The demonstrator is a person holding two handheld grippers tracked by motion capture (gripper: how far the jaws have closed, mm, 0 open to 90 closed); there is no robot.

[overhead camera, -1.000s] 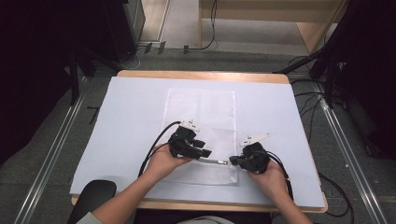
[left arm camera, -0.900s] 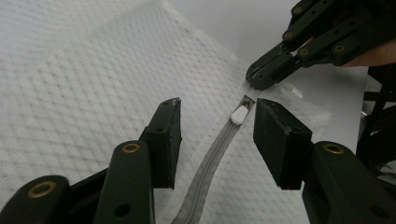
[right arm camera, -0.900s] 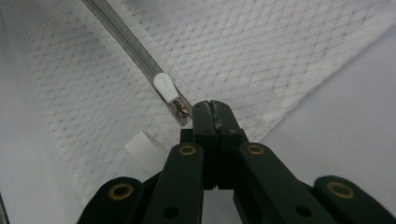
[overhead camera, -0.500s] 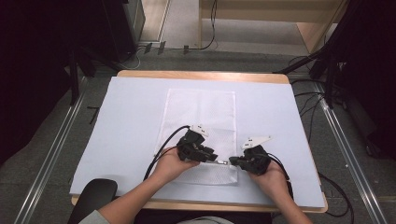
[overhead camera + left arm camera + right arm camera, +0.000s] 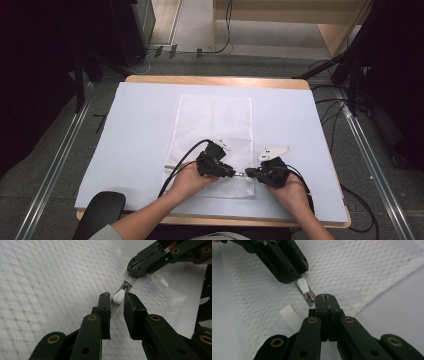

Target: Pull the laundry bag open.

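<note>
A white mesh bag (image 5: 212, 125) lies flat on the white table cover, its zipper along the near edge. In the left gripper view the white zipper pull (image 5: 118, 296) sits between the jaws of my left gripper (image 5: 116, 298). The jaws have just been closing, and a small gap still shows beside the pull. My right gripper (image 5: 325, 298) is shut on the zipper end of the bag, just beside the metal slider (image 5: 309, 298). From above, the left gripper (image 5: 232, 173) and the right gripper (image 5: 248, 174) point tip to tip at the bag's near right corner.
A white ribbed tab (image 5: 289, 315) lies on the mesh beside the right jaws. The white cover (image 5: 130, 130) spreads over a wooden table (image 5: 215, 80). A black chair part (image 5: 100, 210) sits at the near left edge. Cables and metal rails lie on the floor around.
My left gripper has moved right along the bag's near edge toward the right gripper, and its jaws have narrowed around the zipper pull. The right gripper has stayed put.
</note>
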